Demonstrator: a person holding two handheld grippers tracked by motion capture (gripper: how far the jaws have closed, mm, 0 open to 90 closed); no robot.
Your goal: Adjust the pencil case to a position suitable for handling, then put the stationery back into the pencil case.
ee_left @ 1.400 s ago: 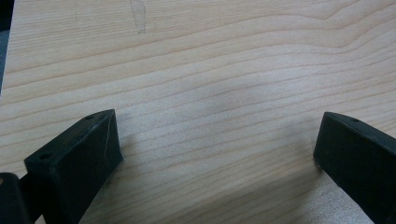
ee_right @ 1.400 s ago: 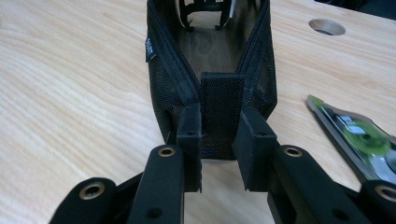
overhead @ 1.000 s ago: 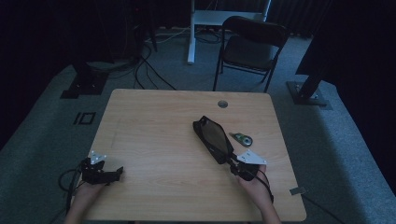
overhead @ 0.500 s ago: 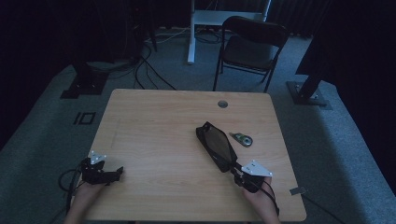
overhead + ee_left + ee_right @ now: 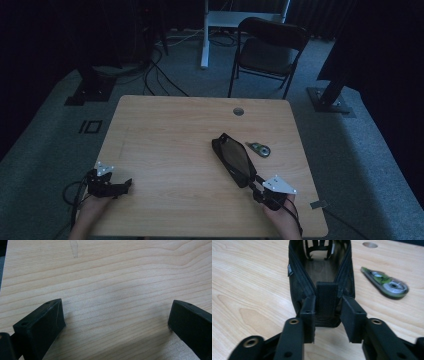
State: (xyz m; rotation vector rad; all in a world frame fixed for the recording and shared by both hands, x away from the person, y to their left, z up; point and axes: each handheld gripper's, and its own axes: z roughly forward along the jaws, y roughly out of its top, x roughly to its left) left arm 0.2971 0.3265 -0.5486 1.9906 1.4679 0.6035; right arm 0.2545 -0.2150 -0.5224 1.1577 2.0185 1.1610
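A black mesh pouch (image 5: 234, 159) lies open-topped on the wooden table (image 5: 170, 130), right of centre. My right gripper (image 5: 257, 186) sits at its near end. In the right gripper view the pouch (image 5: 322, 270) stretches away from me and its end tab stands between the jaws of the right gripper (image 5: 327, 312). Those jaws have just been opening, and thin gaps show on both sides of the tab. My left gripper (image 5: 125, 184) rests near the table's front left corner; in its own view the left gripper (image 5: 115, 320) is wide open over bare wood.
A green and grey correction-tape dispenser (image 5: 260, 149) lies just right of the pouch, seen also as the dispenser (image 5: 387, 283) in the right gripper view. A cable hole (image 5: 238, 111) is near the far edge. A folding chair (image 5: 270, 47) stands behind the table.
My right hand has drawn back toward the near right edge, and the pouch slid a little that way with it. The left hand has stayed put.
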